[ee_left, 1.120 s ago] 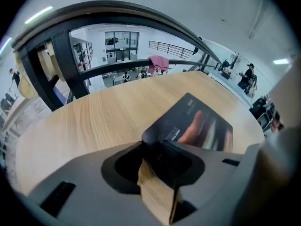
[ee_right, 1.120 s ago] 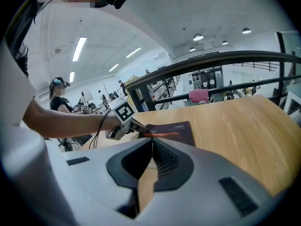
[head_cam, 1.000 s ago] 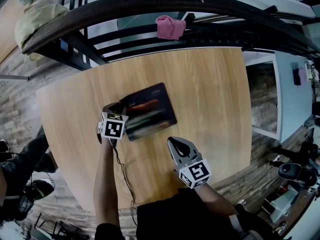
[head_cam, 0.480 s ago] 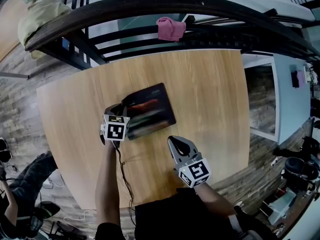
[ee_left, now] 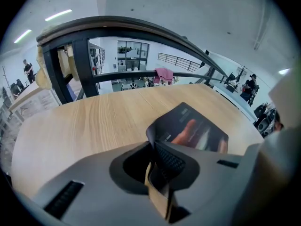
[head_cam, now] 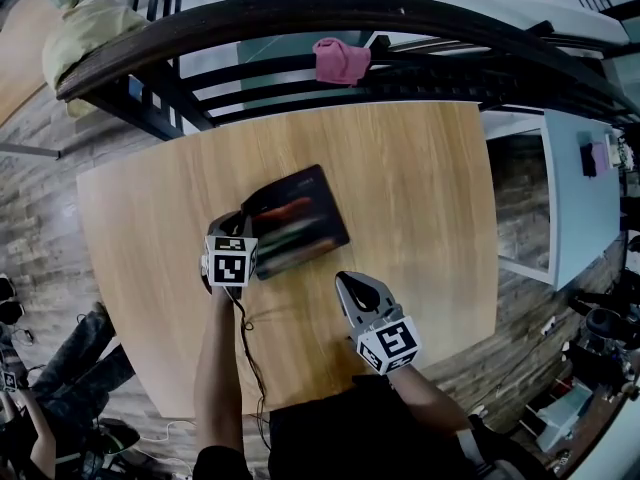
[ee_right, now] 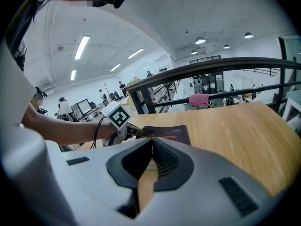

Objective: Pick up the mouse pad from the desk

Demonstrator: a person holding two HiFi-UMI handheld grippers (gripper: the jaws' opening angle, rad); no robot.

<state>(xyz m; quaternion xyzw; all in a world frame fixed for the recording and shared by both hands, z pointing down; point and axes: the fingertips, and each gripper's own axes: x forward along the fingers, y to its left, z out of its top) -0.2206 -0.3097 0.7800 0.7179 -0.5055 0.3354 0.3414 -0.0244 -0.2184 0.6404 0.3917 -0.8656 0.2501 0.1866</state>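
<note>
Pad: the dark pad (head_cam: 298,220) lies left of centre in the head view on the desk (head_cam: 420,198). Most of it is flat, and only its left corner is raised.
Left gripper: the left gripper (head_cam: 244,216) has just been closing its jaws, which now pinch that raised corner. In its own view the edge curls up between them.
Right gripper: the right gripper (head_cam: 346,281) sits at lower centre over bare wood, near the pad's lower edge but apart from it. Its jaws are together and empty.
Stage: the grip looks made and the lift not yet begun.
Risk, slip: the hold is on one thin corner only. A quick pull upward could draw the soft edge out of the jaws, and the pad would drop back.
Risk, fold: lifted by one corner, the pad will likely hang and bend. A sharp crease at the pinch could loosen the hold or mark the pad.
Risk, drag: a rubber underside may cling to the wood, so a sideways pull would scrape the pad across the desk rather than peel it off.
Risk, cable: the cable (head_cam: 250,353) along the left forearm crosses the desk's lower edge and may snag as the hand rises.
Safer move: peel slowly upward from the held corner.
</note>
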